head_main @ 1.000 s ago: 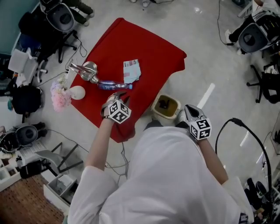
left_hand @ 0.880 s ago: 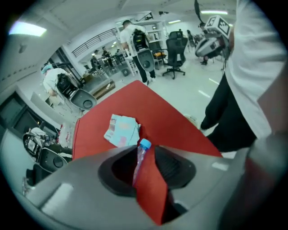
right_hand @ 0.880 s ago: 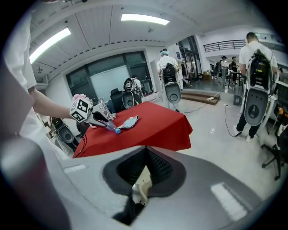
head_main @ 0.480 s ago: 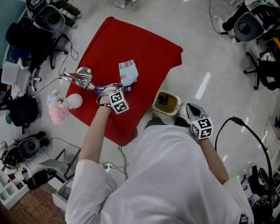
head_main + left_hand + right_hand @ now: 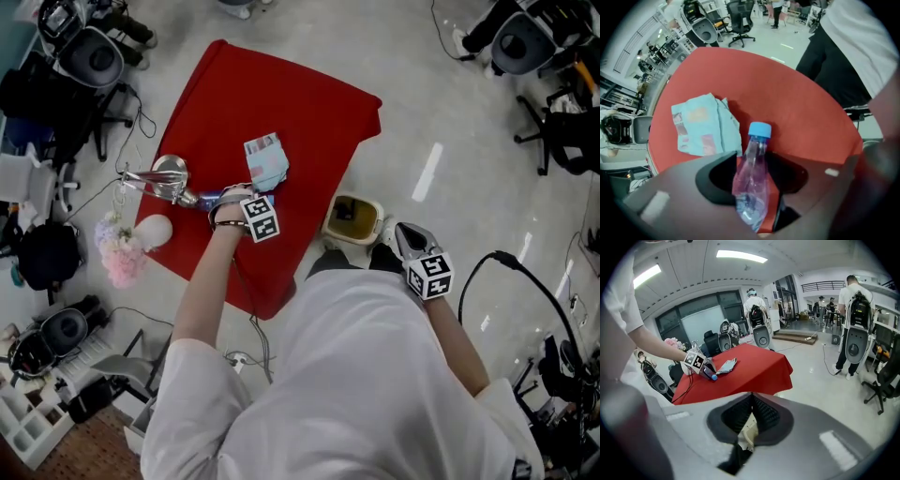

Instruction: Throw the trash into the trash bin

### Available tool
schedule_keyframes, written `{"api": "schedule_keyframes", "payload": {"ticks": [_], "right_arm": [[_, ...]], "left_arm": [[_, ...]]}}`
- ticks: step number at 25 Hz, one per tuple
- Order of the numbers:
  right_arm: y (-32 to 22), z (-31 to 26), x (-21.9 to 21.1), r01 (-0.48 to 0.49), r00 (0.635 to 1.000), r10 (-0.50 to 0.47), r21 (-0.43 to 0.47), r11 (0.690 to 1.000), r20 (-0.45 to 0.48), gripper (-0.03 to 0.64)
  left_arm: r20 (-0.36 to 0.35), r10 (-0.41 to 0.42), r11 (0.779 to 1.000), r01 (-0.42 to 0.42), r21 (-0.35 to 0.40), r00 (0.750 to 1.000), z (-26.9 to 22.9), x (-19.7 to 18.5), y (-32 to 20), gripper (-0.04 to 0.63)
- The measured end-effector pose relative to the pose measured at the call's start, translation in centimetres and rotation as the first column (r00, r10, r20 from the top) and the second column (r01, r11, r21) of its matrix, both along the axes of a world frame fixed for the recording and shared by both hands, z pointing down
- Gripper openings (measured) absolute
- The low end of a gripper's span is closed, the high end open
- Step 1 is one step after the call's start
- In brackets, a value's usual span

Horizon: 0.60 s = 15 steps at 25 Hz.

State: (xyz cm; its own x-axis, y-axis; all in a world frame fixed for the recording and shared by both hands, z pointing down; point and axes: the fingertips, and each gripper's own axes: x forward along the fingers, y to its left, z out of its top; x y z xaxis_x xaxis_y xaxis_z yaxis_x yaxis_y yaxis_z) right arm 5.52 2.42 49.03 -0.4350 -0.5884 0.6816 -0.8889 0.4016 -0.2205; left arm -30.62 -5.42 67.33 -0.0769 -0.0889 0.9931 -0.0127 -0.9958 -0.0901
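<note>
A crumpled clear bottle (image 5: 751, 187) with a blue cap lies on the red tablecloth (image 5: 291, 103). My left gripper (image 5: 753, 160) points straight down over it. Its jaws have just been opening and stand wide on either side of the bottle, not pressing it. In the head view the left gripper (image 5: 236, 198) covers most of the bottle (image 5: 206, 199). A pale blue wrapper (image 5: 265, 161) lies just beyond. The beige trash bin (image 5: 354, 217) stands on the floor at the table's edge. My right gripper (image 5: 410, 242) hangs beside the bin, its tips together (image 5: 750, 401).
A shiny metal vessel (image 5: 167, 177), a white rounded object (image 5: 155, 228) and pink flowers (image 5: 116, 253) sit at the table's left edge. Office chairs (image 5: 89, 58) and cables surround the table. People stand far off in the right gripper view (image 5: 853, 315).
My left gripper has gone down and away from the table's near edge onto the bottle, and now straddles it. The right gripper has stayed beside the bin.
</note>
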Motion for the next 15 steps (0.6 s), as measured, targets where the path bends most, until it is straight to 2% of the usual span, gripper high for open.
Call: {"api": "schedule_keyframes", "payload": {"ticks": [4, 8, 12, 15], "right_arm": [[0.1, 0.1, -0.4, -0.002, 1.000, 0.002, 0.005, 1.000, 0.003, 0.002], [0.1, 0.2, -0.5, -0.005, 1.000, 0.005, 0.012, 1.000, 0.011, 0.002], [0.3, 0.5, -0.8, 0.012, 1.000, -0.012, 0.012, 1.000, 0.014, 0.002], [0.5, 0.5, -0.9, 0.025, 1.000, -0.026, 0.013, 1.000, 0.017, 0.002]], "left_arm": [[-0.009, -0.014, 1.000, 0.014, 0.015, 1.000, -0.3, -0.2, 0.2, 0.204], [-0.060, -0.059, 0.993, 0.065, 0.102, 0.996, -1.8, -0.3, 0.7, 0.199], [-0.133, -0.107, 0.974, 0.131, 0.187, 0.985, -3.5, -0.2, 1.4, 0.196], [-0.215, -0.149, 0.952, 0.199, 0.231, 0.965, -5.2, 0.7, 1.6, 0.196]]}}
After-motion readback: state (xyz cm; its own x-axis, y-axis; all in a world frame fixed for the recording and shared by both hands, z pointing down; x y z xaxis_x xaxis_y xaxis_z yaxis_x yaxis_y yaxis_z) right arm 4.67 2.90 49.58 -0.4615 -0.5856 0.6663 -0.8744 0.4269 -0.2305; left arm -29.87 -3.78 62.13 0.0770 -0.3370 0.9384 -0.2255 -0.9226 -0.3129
